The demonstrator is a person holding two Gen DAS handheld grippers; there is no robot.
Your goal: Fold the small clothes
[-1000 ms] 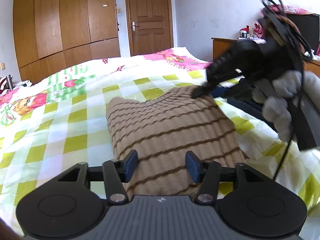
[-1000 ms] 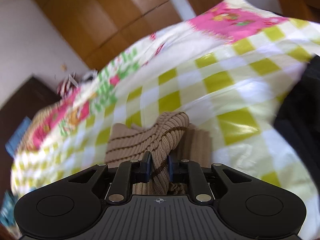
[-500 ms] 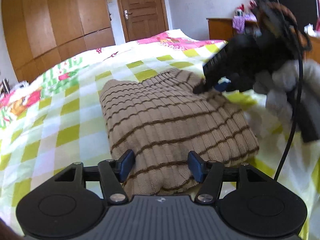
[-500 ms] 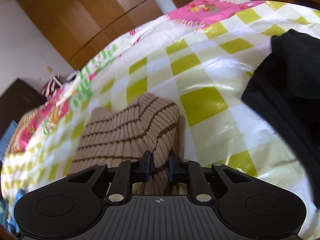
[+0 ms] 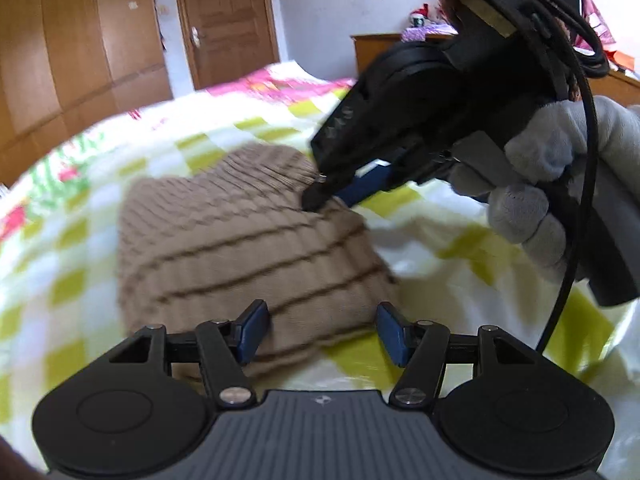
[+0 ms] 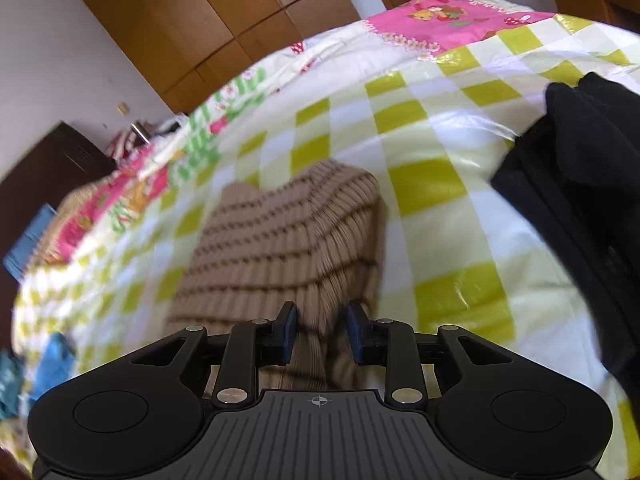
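Brown striped knit sweater [image 6: 288, 240] lay folded on checked bed [image 6: 432, 188]. Right tongs [image 6: 322, 334] had just been opening, fold loose between pads. Left tongs [image 5: 318, 332] open, empty, nearest sweater's near edge; long axis ran away from them.

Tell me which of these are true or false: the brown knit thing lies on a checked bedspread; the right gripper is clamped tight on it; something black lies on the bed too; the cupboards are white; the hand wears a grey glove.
1. The brown striped knit lies on a checked bedspread. True.
2. The right gripper is clamped tight on the knit. False: its jaws have just been opening, and gaps show beside the fabric between them.
3. A black garment lies on the bed. True.
4. The cupboards are white. False: they are brown wood.
5. The hand holding the right gripper wears a grey glove. True.
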